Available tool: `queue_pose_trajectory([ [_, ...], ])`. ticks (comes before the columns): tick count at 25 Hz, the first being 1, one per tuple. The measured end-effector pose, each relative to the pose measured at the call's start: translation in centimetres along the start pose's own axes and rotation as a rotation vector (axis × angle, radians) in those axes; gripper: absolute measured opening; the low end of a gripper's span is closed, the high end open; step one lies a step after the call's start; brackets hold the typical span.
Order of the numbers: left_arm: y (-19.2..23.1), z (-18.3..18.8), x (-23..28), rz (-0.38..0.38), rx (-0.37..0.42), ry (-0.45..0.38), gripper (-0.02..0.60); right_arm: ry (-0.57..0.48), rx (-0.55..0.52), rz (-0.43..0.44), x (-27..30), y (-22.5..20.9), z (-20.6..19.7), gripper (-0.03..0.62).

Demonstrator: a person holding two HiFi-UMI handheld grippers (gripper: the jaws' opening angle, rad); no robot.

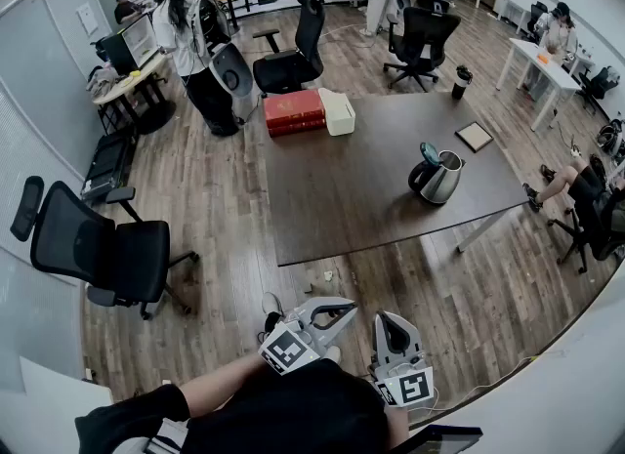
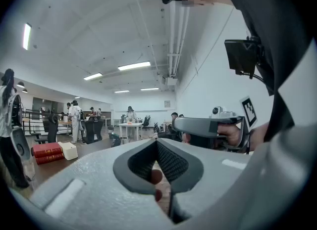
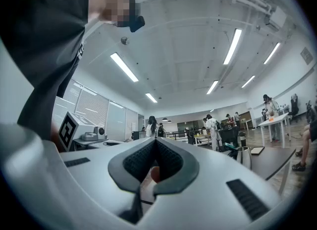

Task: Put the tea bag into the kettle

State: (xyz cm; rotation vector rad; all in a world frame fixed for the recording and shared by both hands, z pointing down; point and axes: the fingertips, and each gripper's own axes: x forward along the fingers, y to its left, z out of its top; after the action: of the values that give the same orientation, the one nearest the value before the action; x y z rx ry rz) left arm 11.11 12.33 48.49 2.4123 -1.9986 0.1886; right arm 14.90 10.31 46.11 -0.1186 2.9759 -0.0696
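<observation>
Kettle [image 1: 437, 177] was glossy polished metal; table [image 1: 352, 198] top dark, matt, smooth; floor [image 1: 220, 208] wood plank, slight sheen; left gripper [image 1: 352, 308] and right gripper [image 1: 391, 318] shells matt grey plastic.

I hold my grey plastic left gripper [image 1: 344, 311] just beside my matching right gripper [image 1: 390, 322], both roughly level, jaws together.

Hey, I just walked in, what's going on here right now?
A person stands back from the dark table, holding a gripper in each hand close to the body. The left gripper and the right gripper both have their jaws together, with nothing held. The kettle stands untouched on the table, its teal lid seemingly raised. No tea bag shows in any view, so the job does not look started.
</observation>
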Motion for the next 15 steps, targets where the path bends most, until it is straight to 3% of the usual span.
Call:
queue_pose_trajectory([
  [15, 0.21, -0.44, 0.25, 0.019, -0.01, 0.004, 0.002, 0.009, 0.028, -0.006, 0.01, -0.74, -0.44, 0.006],
])
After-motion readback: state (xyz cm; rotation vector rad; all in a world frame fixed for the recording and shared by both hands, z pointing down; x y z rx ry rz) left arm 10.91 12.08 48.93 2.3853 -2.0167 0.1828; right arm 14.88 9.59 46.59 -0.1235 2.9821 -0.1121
